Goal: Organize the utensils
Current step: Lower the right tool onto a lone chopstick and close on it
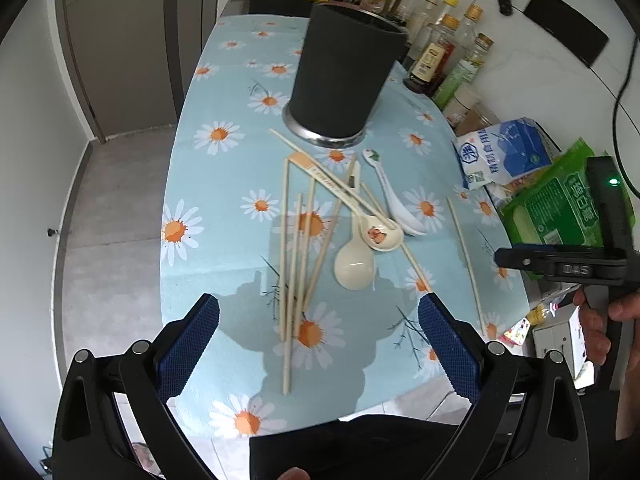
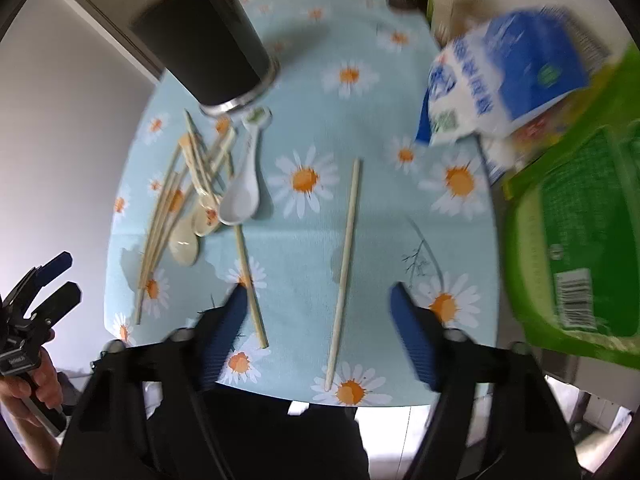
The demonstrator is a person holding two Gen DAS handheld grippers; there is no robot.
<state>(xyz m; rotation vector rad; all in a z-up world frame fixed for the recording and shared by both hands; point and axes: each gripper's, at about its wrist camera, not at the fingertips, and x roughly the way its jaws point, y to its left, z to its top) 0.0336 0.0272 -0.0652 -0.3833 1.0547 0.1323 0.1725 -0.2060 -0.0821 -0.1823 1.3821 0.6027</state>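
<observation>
**Status: both grippers empty, no utensil yet seen in the holder**

Jaws: the left gripper (image 1: pixel 319 344) stands spread wide with nothing between its blue pads (image 1: pixel 188 350). The right gripper (image 2: pixel 320 332) stands parted and grasps nothing. A lone chopstick (image 2: pixel 345 272) lies on the cloth in the gap between its pads, untouched by either one.

Near zone: the table (image 1: pixel 188 184) carries a light blue daisy-print cloth. In the left wrist view, a loose bundle of chopsticks (image 1: pixel 294 264) lies just ahead of the left gripper, fanned out and crossing one another, running from the near edge toward the far side.

Middle zone: three spoons lie right of the bundle. A cream spoon (image 1: pixel 354 266) sits nearest. A decorated spoon (image 1: pixel 382 234) touches it. A white spoon (image 1: pixel 394 196) lies just beyond, its handle pointing far. Long chopsticks cross over the spoons.

Far zone: the dark cylindrical holder (image 1: pixel 344 76) stands upright on a metal base, just beyond the utensil pile. Its interior is not visible from either camera.

Right side: a blue-and-white bag (image 1: pixel 502 154) and a green bag (image 1: pixel 560 204) rest at the table's right edge.

Progress assessment: the task appears to be at its start. Every visible utensil lies loose on the cloth. All chopsticks and all three spoons remain to be placed, presumably in the holder.
</observation>
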